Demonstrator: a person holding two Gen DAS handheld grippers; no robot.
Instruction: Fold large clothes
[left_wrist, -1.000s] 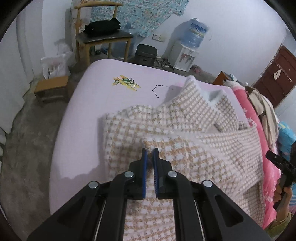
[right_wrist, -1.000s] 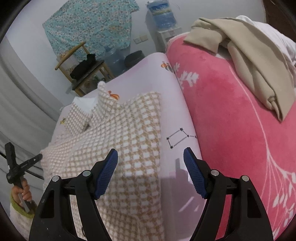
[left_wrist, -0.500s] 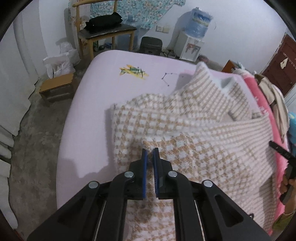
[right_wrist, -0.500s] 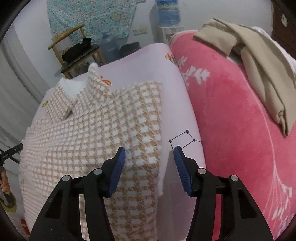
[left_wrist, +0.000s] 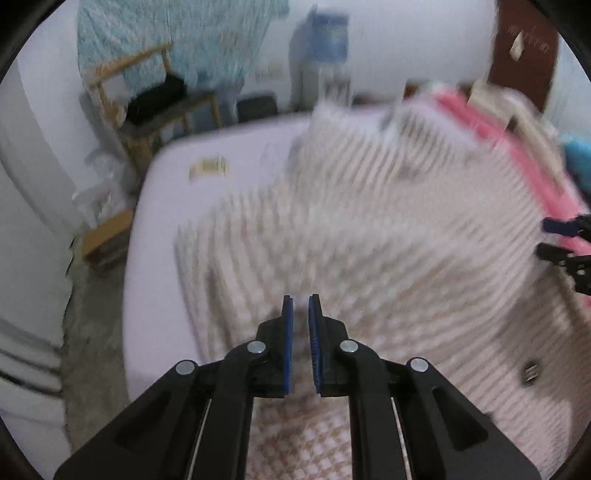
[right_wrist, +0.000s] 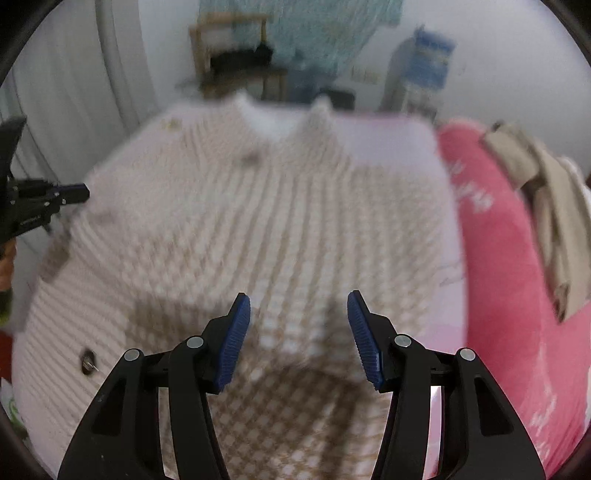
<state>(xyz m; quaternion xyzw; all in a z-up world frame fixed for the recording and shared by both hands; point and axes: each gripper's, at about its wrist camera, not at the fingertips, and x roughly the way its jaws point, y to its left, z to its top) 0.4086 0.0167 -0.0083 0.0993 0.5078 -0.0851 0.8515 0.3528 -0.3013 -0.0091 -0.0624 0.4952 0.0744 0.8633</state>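
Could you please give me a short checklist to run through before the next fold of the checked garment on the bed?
1. Left tongs gripping cloth: cannot tell; pads nearly closed, nothing visibly between them.
2. Right tongs open: ok.
3. Checked garment spread on the bed: ok, collar at the far end.
4. Garment free of the pink blanket: ok.
5. Images sharp enough to pick a grasp point: not ok, both blurred.
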